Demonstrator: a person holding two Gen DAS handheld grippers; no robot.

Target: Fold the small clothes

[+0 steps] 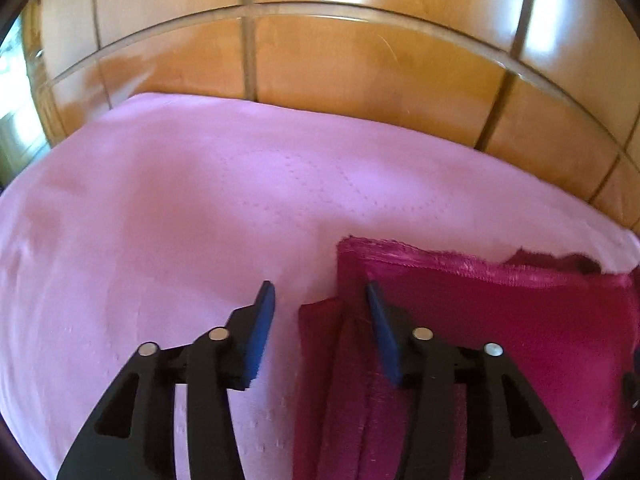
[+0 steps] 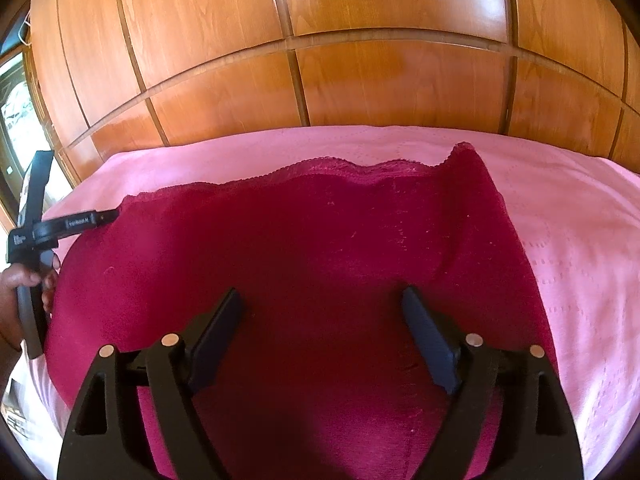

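One dark magenta lace-edged fabric garment (image 2: 304, 248), soft, light, limp, spread on pink quilted bedspread (image 2: 568, 216). Best pinched at lace edge. Left gripper (image 1: 320, 300) apart over garment's side edge; right gripper (image 2: 322, 308) apart above its middle.

Open left gripper (image 1: 320, 292) over magenta garment's (image 1: 500, 320) edge

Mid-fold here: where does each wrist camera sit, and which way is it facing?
Left wrist: on the left gripper, angled down at the crimson garment's edge on the pink bedspread; only its open fingers show.
Right wrist: on the right gripper, above the garment's middle; open fingers, plus the person's left hand at the frame's left.
Shared: garment, bedspread, wooden wardrobe.
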